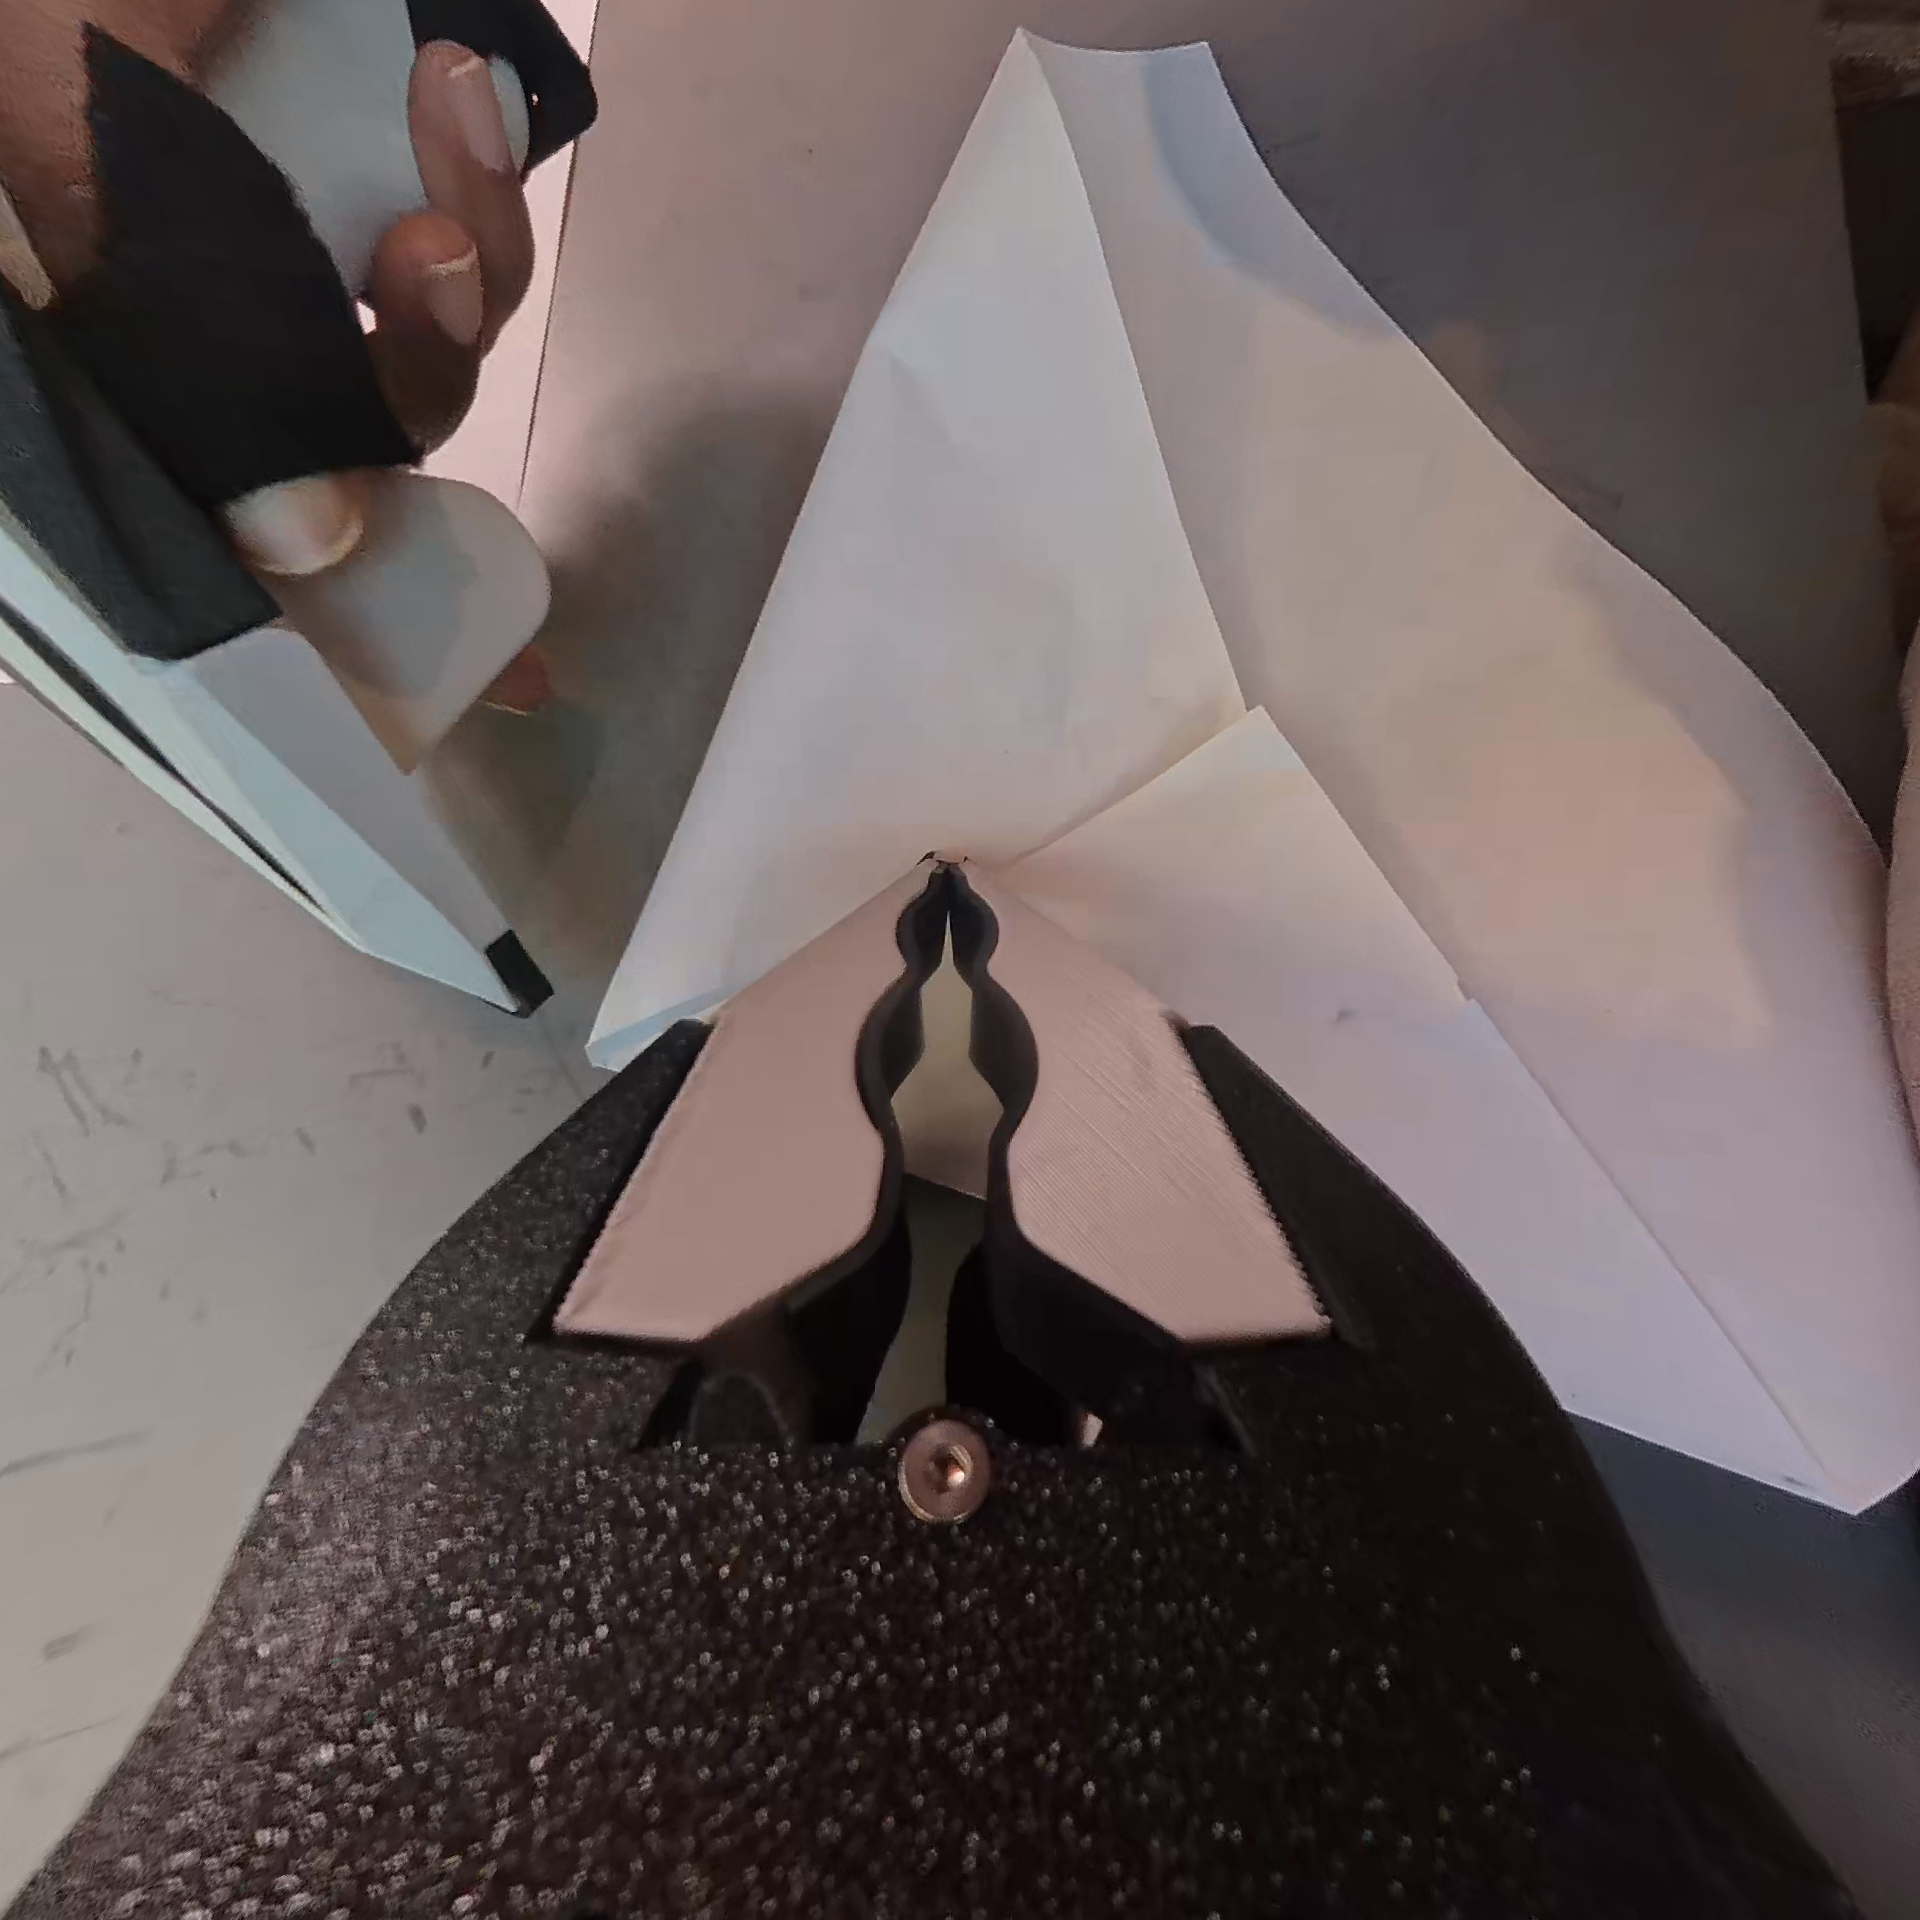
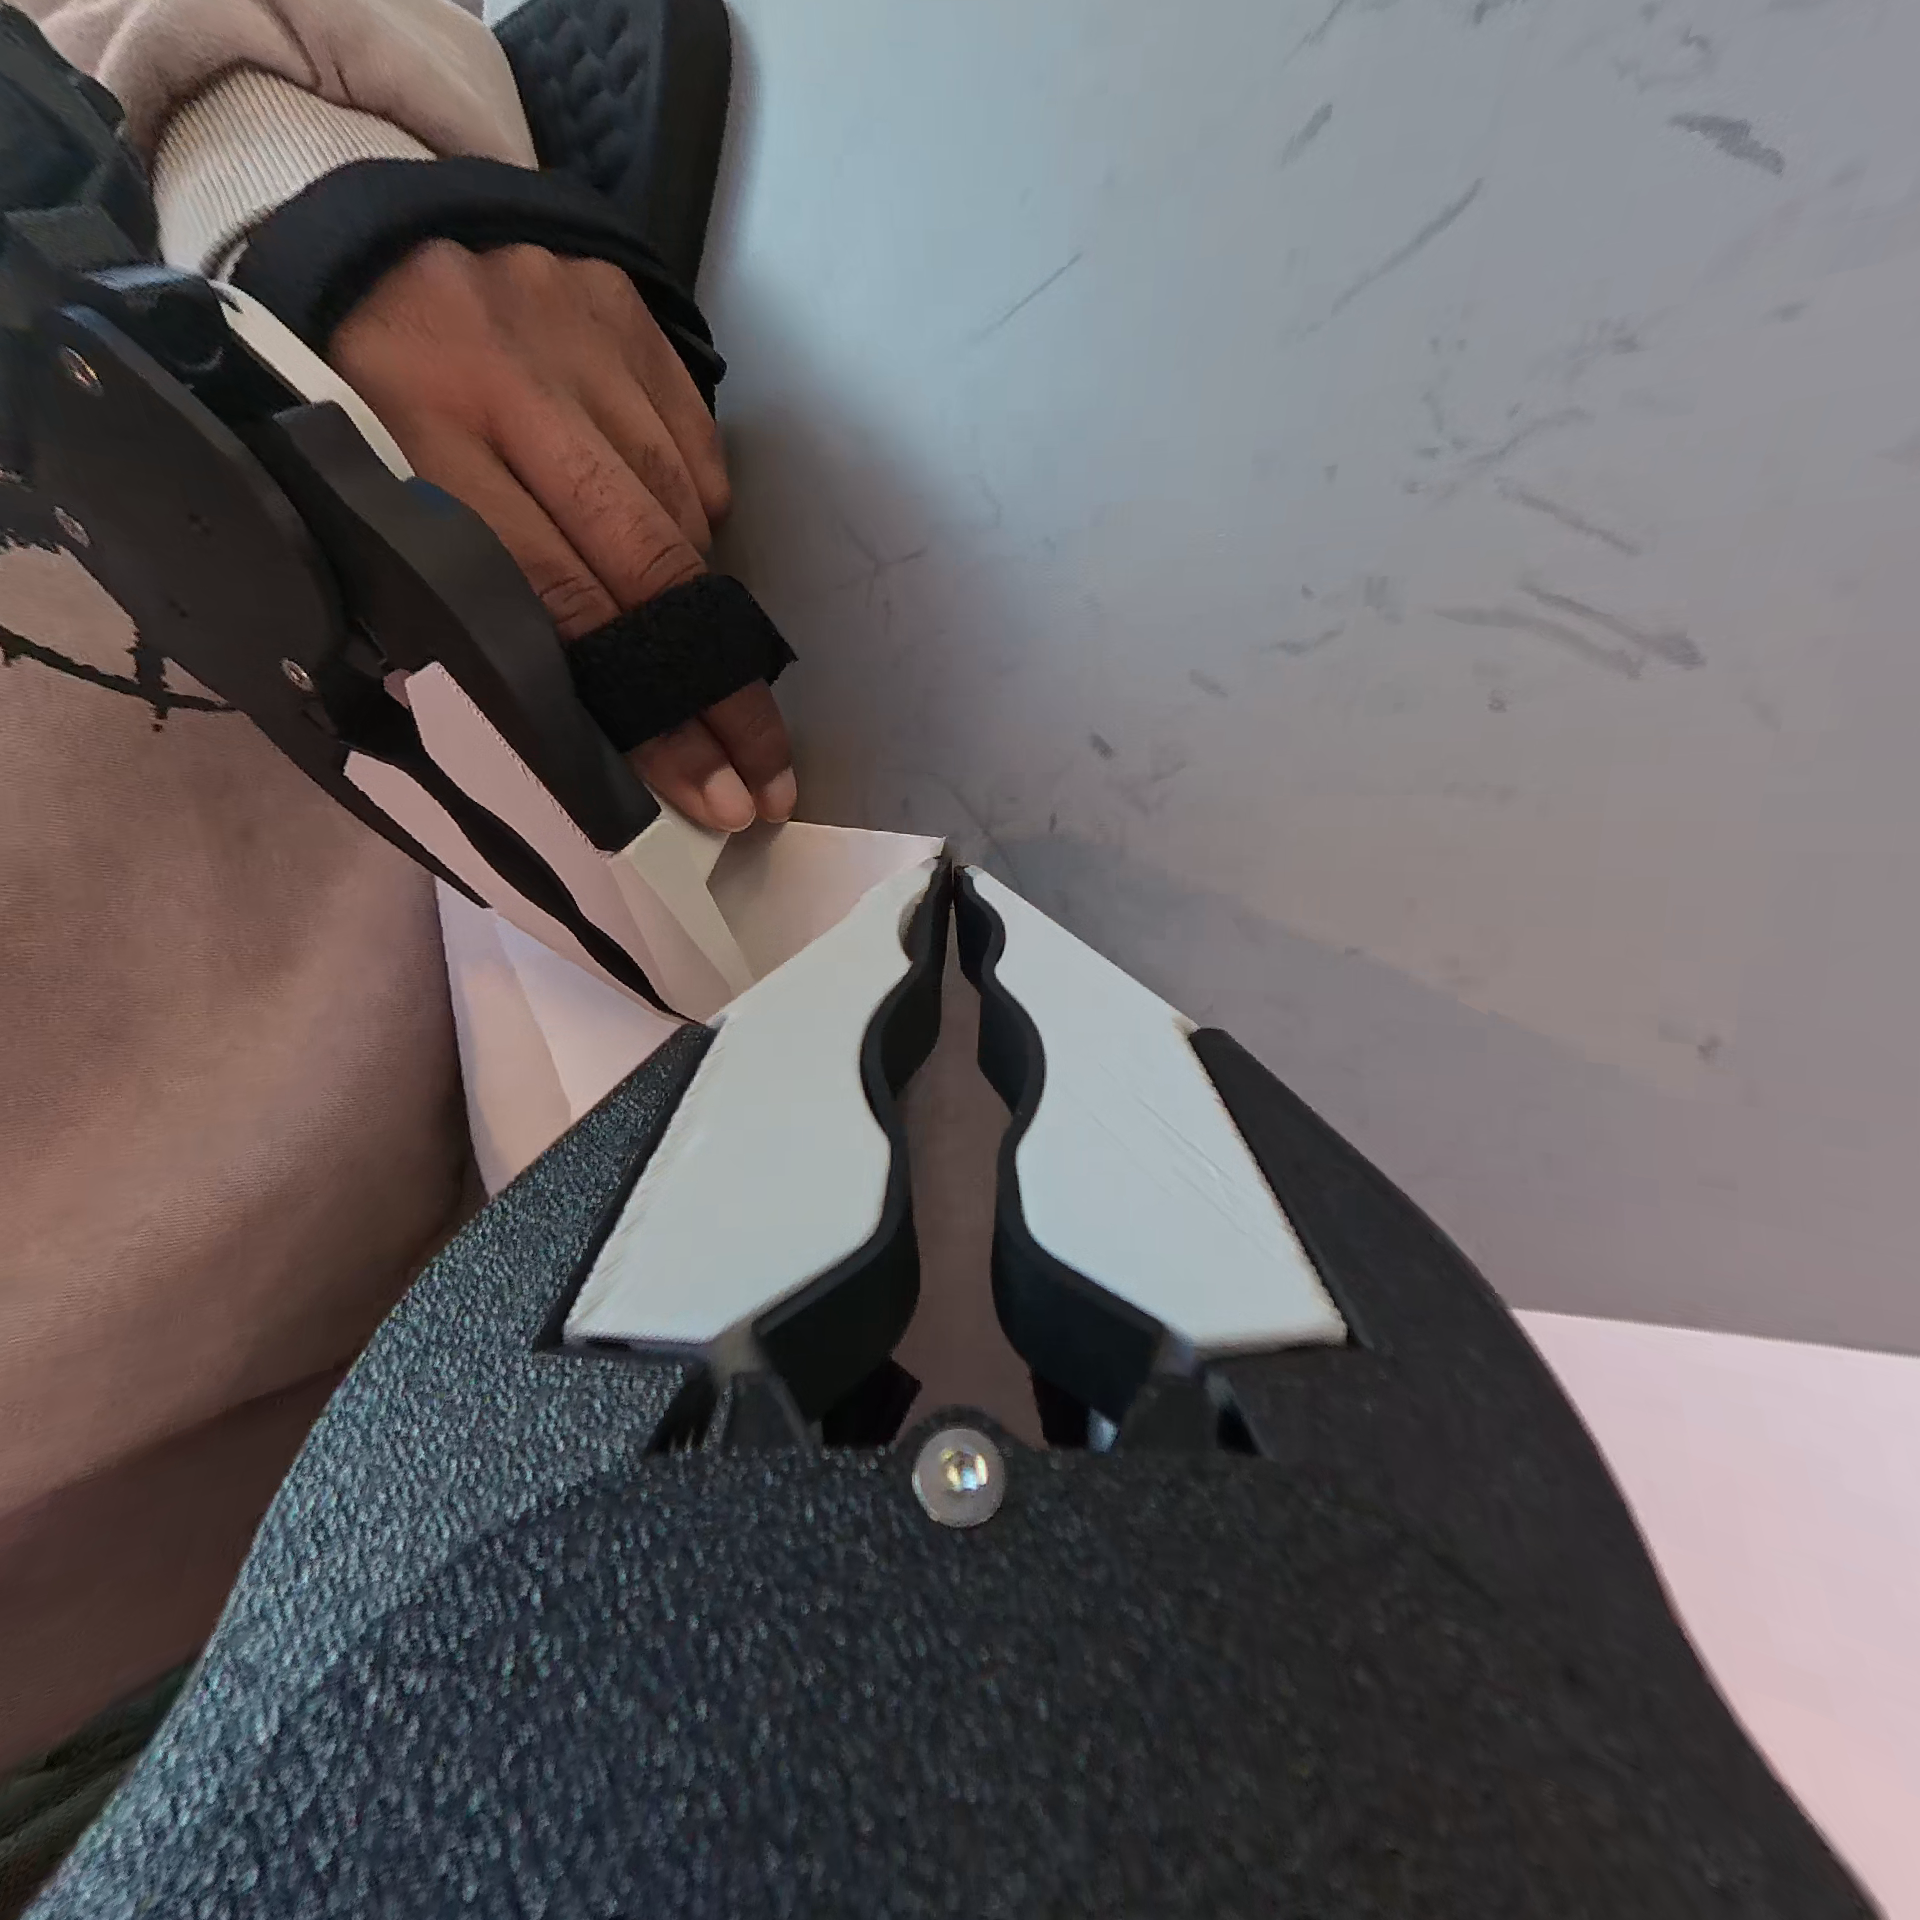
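A sheet of white paper (image 1: 1195,582), folded into overlapping triangular flaps, lies on a grey, scuffed surface (image 1: 208,1195) and serves as the landmark here.

The left gripper (image 1: 943,871) reaches onto the near part of the paper, its jaws drawn together at the tips right where several creases meet; the tips appear to pinch a small ridge of paper there, with only a wavy gap left farther back between the black pads. The white fingers (image 1: 769,1122) lie over the paper's near edge. Beyond the pinch point, one tall flap rises to a peak at the paper's far side, and a broader layer curves away to the paper's right side.

Off the paper's left edge, the right gripper (image 1: 509,966) comes in at a slant, with a person's hand (image 1: 447,239) wrapped around its white and black handle under a black strap.

In the right wrist view the right gripper (image 2: 951,868) has its jaws nearly closed, the tips at a corner of the paper (image 2: 831,873); whether they actually grip that corner cannot be told. Just beside that corner the left gripper (image 2: 717,935) rests on the paper, held by a hand (image 2: 561,416) with a black strap around one finger. A person's light-coloured clothing (image 2: 208,1039) fills the area past the paper's near side.
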Tool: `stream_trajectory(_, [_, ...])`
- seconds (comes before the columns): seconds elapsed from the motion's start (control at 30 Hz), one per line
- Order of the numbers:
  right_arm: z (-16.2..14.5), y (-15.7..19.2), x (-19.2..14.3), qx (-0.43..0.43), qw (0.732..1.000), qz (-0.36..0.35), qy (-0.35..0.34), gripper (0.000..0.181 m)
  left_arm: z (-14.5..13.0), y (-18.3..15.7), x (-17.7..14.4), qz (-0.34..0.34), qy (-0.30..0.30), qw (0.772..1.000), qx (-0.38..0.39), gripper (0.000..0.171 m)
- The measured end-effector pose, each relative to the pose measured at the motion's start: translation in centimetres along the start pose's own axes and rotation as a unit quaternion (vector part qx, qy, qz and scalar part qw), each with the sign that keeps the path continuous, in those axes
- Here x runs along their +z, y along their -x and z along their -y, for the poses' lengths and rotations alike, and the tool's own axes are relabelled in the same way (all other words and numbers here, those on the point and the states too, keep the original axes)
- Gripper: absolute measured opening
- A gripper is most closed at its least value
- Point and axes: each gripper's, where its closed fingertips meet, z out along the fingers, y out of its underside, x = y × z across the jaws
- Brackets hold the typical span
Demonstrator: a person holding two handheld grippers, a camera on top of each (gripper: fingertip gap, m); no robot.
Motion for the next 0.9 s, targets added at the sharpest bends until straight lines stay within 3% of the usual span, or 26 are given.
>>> stream_trajectory(0.07, [0.1, 0.9, 0.5, -0.038, 0.999, -0.002, 0.007, 0.000, 0.0, 0.0, 0.0, -0.001, 0.000, 1.000, 0.000, 0.000])
stream_trajectory(0.2, [-0.3, 0.6, 1.0, -0.114, 0.990, -0.073, 0.032, 0.000, 0.0, 0.0, 0.0, 0.001, -0.002, 1.000, 0.004, 0.000])
stream_trajectory(0.7, [-0.6, 0.2, 1.4, -0.197, 0.964, -0.179, 0.029, 0.000, 0.0, -0.1, 0.0, 0.007, -0.005, 1.000, 0.008, 0.000])
stream_trajectory(0.9, [-0.6, 0.1, 1.4, -0.194, 0.958, -0.210, 0.032, 0.000, 0.1, -0.1, -0.1, 0.010, -0.006, 1.000, 0.005, 0.000])
